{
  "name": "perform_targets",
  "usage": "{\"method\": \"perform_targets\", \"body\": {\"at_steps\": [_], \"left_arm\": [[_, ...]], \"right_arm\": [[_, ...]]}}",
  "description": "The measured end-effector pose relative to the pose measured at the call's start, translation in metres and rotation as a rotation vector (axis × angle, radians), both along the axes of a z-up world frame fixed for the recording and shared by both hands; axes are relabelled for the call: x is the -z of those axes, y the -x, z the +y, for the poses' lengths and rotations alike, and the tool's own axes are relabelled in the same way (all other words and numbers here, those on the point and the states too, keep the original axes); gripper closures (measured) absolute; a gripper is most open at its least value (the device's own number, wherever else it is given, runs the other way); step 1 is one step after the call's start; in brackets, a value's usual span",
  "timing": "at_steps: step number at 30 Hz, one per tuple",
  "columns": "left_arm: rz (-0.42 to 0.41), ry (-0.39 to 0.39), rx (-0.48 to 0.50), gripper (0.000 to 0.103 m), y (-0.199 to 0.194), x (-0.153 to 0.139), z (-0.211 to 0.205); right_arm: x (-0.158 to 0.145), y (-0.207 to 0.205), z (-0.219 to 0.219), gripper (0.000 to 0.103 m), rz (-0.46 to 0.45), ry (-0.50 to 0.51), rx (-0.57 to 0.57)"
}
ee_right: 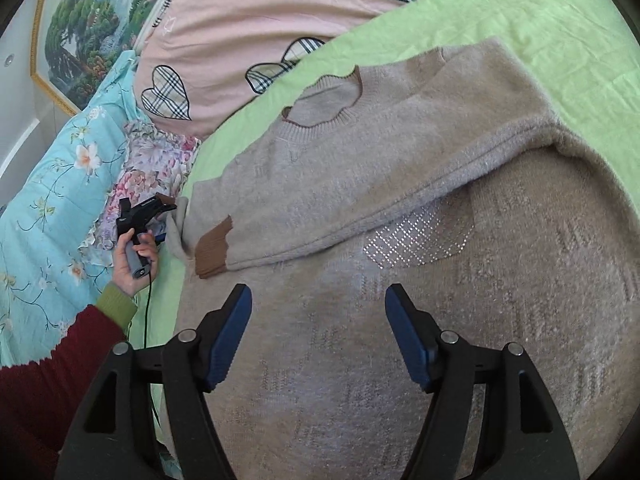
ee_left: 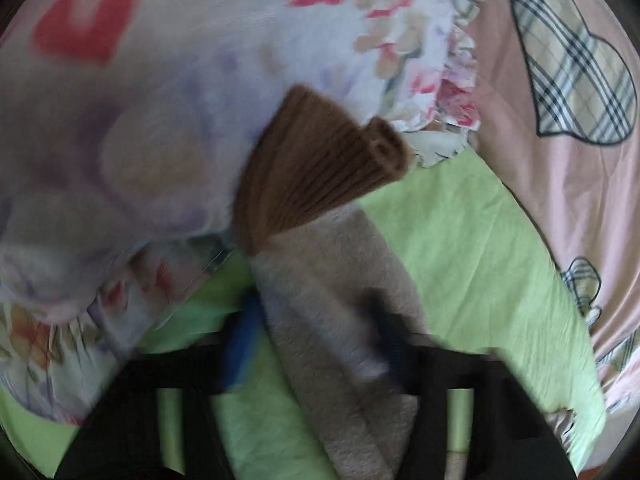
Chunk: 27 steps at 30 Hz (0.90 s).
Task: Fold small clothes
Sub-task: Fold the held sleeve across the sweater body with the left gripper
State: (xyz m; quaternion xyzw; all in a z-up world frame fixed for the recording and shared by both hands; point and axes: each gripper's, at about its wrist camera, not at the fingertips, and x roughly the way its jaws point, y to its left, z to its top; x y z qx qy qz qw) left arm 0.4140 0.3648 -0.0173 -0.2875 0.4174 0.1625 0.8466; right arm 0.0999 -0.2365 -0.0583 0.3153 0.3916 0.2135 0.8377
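A small beige fuzzy sweater [ee_right: 360,208] with brown cuffs lies flat on a green sheet [ee_right: 540,20]. One sleeve [ee_right: 400,200] is folded across its chest, its brown cuff [ee_right: 212,250] at the left. My right gripper [ee_right: 318,336] is open and empty just above the sweater's lower body. My left gripper [ee_left: 316,344] holds the other sleeve [ee_left: 336,320], which runs between its blurred blue pads [ee_left: 240,344]; the brown ribbed cuff [ee_left: 316,168] hangs beyond them. The left gripper also shows in the right wrist view [ee_right: 160,208], at the sweater's left edge.
A floral pillow [ee_left: 160,100] lies close ahead of the left gripper. A pink quilt with plaid hearts [ee_right: 260,20] lies behind the sweater. A light blue floral quilt [ee_right: 52,184] lies at the left. A framed picture [ee_right: 80,32] hangs on the wall.
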Motion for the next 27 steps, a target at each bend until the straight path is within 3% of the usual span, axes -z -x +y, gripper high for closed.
{"method": "perform_targets", "body": {"at_steps": [2,6,13,20,22,27], "left_arm": [[0.004,-0.027,0.025,0.095,-0.001,-0.004,-0.006],[-0.088,-0.044,0.087,0.098,0.019,-0.035,-0.037],[-0.225,-0.048,0.293,0.098,0.062,-0.086,-0.132],[-0.317,-0.072,0.579,0.098,0.098,-0.123,-0.271],[-0.328,-0.101,0.682,0.098,0.125,-0.128,-0.325],[-0.310,-0.106,0.839,0.098,0.139,-0.107,-0.416]], "right_arm": [[-0.001,0.000,-0.001,0.033,-0.002,0.000,-0.003],[-0.006,0.003,-0.003,0.033,-0.023,0.012,0.016],[-0.009,0.015,-0.017,0.033,-0.050,-0.003,0.058],[-0.010,0.037,-0.044,0.033,-0.068,0.002,0.126],[-0.009,0.043,-0.055,0.033,-0.066,-0.003,0.155],[-0.003,0.054,-0.079,0.033,-0.066,-0.039,0.240]]}}
